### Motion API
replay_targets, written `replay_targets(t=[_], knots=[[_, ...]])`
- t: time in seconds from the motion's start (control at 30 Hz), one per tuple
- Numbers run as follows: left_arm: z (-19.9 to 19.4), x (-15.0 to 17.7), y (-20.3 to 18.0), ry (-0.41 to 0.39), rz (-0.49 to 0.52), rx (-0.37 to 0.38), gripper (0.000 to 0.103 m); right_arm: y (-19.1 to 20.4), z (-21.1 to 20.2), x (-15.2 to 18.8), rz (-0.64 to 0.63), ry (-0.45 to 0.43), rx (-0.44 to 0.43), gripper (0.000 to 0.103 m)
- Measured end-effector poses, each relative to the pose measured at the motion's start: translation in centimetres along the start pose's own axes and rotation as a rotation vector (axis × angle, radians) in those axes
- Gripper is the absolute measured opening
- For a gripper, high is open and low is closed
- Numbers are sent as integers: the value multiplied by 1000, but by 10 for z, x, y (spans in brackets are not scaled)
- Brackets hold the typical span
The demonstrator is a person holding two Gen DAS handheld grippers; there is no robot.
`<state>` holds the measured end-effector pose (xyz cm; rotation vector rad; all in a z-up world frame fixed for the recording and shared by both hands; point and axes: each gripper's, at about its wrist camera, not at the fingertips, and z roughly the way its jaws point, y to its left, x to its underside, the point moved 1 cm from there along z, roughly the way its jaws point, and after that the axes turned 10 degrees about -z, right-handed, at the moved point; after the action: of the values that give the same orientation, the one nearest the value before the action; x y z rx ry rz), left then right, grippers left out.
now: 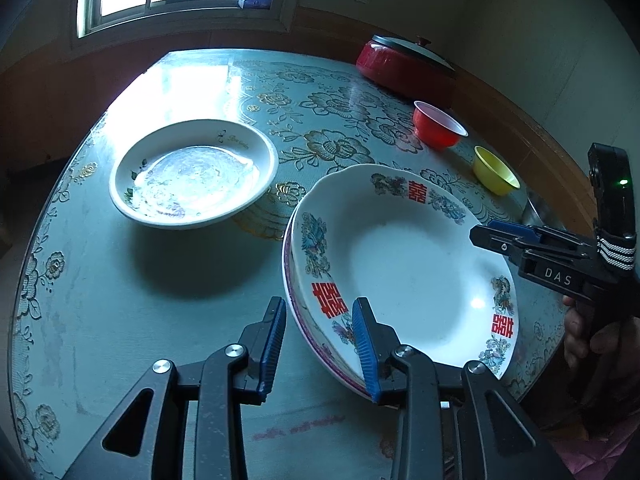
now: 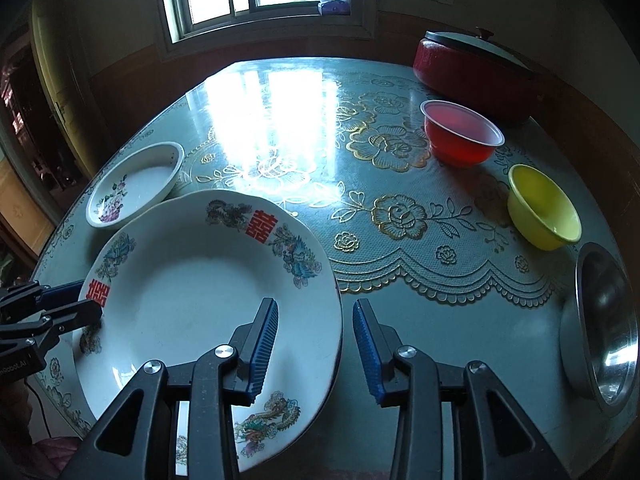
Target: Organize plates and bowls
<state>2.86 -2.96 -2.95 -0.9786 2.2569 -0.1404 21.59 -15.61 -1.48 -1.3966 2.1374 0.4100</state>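
On the near side of the tabletop [image 1: 120, 300], from the left wrist: decorated plate [image 1: 400, 256] lying on a second plate [image 1: 289, 280], only a pink-edged sliver of the lower one showing at the left. Left tool [image 1: 319, 306] straddling the near-left rim, one pad outside, one over the well, jaws parted and apparently not pressing on the china. Right tool [image 1: 492, 232] reaching in at the far-right rim, with a hand behind it. White dish [image 1: 192, 172] well apart to the left; red bowl [image 1: 438, 124] and yellow bowl [image 1: 494, 170] beyond, near the far edge.

From the right wrist: same decorated plate low and left, right tool astride its right rim, inner pad above the white well, outer pad over bare tabletop, jaws parted with clear gaps on both sides. Left tool visible at the opposite rim. Steel bowl [image 2: 600, 320] just to the right, tilted on its side.

Judged as the release after stacking. To do it well: widen both tools evenly before lifting away, so neither pad drags the rim. Draw back along the fingers' line, not sideways. Check the upper plate for centring over the lower one; nudge gently if overhanging. Mind the steel bowl when clearing the right side.
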Motion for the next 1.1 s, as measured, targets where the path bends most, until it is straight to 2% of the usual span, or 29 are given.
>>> replay_targets(t=[0.2, 0.53, 0.8, 1.1], knots=[[-12, -4, 10, -45, -21, -44, 46, 5, -10, -15, 23, -75, -80, 44], [-32, -4, 35, -105, -62, -130, 58, 37, -3, -42, 1, -96, -276, 47], [-41, -5, 49, -123, -70, -164, 59, 51, 10, -69, 70, -79, -470, 47], [-39, -14, 68, -114, -85, -172, 59, 61, 36, -100, 157, -57, -576, 47]])
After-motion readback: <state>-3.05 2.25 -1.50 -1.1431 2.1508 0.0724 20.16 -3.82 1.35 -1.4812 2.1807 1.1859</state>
